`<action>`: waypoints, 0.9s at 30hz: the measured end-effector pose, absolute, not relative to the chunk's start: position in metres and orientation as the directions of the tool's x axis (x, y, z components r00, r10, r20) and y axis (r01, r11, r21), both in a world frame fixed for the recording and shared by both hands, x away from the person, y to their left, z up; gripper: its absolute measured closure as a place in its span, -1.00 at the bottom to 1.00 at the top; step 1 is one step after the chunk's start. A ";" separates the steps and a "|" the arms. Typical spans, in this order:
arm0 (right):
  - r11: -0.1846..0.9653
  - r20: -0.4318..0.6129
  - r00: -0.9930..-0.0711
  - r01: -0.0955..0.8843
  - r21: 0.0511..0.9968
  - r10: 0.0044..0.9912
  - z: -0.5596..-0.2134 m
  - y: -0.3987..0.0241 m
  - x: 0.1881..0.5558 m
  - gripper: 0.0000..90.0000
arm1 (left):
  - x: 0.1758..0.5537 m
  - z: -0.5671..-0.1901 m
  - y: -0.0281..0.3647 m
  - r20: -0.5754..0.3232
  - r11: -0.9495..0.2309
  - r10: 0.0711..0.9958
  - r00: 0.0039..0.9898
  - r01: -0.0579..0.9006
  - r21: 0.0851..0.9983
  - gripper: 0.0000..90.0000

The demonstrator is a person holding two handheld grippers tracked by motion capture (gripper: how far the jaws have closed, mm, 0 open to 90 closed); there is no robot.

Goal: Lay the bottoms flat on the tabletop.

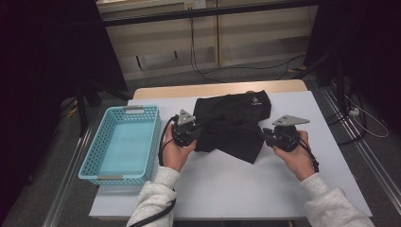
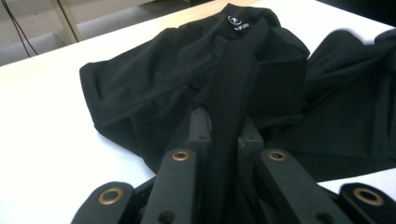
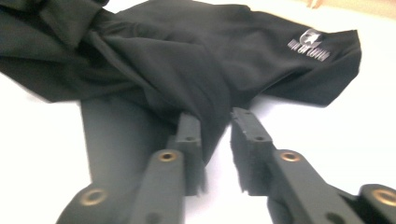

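1. The black garment (image 1: 234,120) lies crumpled mid-bench, right of the turquoise basket (image 1: 124,142); I judge I'm partway through folding it.
2. My left claw (image 2: 223,140) is clamped on a raised fold of cloth.
3. My right claw (image 3: 215,135) stands narrowly parted at the garment's edge, pads not pressing. Next it must close on that edge.
4. Both hands rest low on the bench (image 1: 227,179), claws pointing inward.
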State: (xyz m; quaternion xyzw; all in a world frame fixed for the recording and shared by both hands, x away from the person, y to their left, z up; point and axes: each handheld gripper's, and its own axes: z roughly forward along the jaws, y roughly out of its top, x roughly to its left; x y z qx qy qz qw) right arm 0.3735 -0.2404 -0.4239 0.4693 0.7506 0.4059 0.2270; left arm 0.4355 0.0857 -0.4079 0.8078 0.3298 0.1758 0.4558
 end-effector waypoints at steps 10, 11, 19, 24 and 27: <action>0.274 0.079 -0.482 0.618 0.736 0.873 -0.458 -0.222 0.379 0.54 | 0.435 -0.406 0.090 -0.022 -0.348 0.704 0.710 0.371 0.861 0.81; 0.281 0.076 -0.488 0.616 0.736 0.870 -0.460 -0.222 0.379 0.65 | 0.435 -0.406 0.090 -0.022 -0.350 0.702 0.712 0.372 0.860 0.81; 0.281 0.019 -0.497 0.522 0.805 0.868 -0.420 -0.249 0.360 0.90 | 0.430 -0.408 0.090 -0.039 -0.341 0.680 0.732 0.363 0.867 0.81; 0.312 0.049 -0.587 0.497 0.810 0.808 -0.414 -0.238 0.341 0.85 | 0.426 -0.410 0.087 -0.037 -0.353 0.671 0.740 0.363 0.862 0.81; 0.348 0.075 -0.643 0.505 0.790 0.762 -0.429 -0.220 0.338 0.67 | 0.423 -0.413 0.086 -0.030 -0.368 0.667 0.745 0.363 0.856 0.81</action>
